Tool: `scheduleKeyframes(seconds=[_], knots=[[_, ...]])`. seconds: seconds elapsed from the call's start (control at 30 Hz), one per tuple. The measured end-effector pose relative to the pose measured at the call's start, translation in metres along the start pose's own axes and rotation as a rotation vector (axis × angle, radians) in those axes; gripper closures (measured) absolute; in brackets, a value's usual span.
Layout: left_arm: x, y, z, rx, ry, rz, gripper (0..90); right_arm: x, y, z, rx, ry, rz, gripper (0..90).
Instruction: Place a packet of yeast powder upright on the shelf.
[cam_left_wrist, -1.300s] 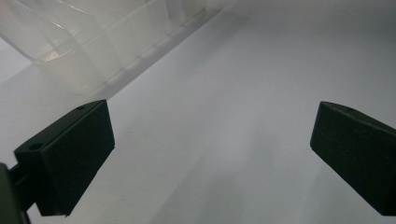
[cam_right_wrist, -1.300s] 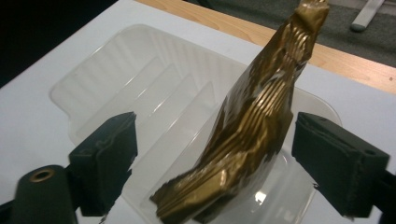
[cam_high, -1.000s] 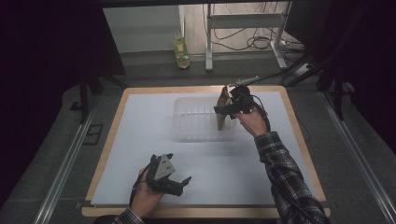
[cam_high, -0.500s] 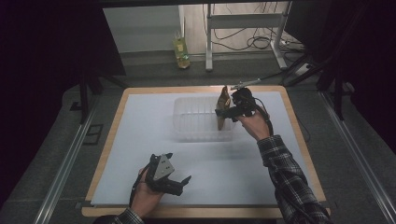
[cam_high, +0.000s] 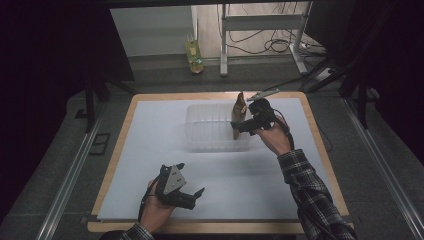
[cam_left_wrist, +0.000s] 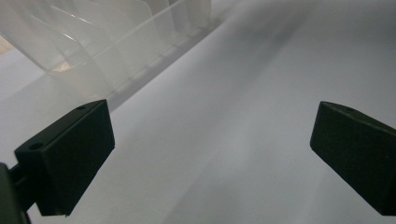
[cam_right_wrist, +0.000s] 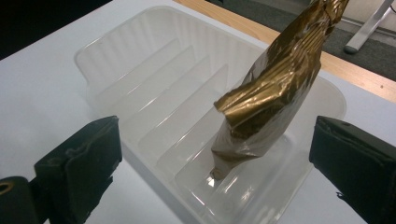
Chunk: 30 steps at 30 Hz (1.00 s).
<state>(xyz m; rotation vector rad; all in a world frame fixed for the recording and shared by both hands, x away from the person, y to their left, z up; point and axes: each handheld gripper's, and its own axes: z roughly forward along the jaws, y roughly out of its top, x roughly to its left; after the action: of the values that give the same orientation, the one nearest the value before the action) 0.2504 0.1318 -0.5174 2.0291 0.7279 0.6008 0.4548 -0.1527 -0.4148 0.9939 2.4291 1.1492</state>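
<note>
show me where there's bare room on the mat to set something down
The white mat lies bare left of the clear tray, and across the strip between the tray and the left gripper. It is crowded at the tray's right end, where the gold packet stands before the open right gripper.

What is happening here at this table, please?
A person works with a gripper in each hand. The right gripper is at the clear plastic tray, where a gold wrapped packet stands with its lower end in one slot. Its fingers have just been opening and stand apart on either side of the packet, not pressing it. The left gripper waits open over the white table mat.
</note>
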Motion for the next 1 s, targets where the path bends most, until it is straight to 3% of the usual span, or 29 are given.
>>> scheduleKeyframes(seconds=[1.0], knots=[[-0.002, 0.0, 0.0, -0.022, -0.014, 0.004, 0.4, 0.013, -0.03, -0.014, -0.017, 0.021, -0.03, 0.2]])
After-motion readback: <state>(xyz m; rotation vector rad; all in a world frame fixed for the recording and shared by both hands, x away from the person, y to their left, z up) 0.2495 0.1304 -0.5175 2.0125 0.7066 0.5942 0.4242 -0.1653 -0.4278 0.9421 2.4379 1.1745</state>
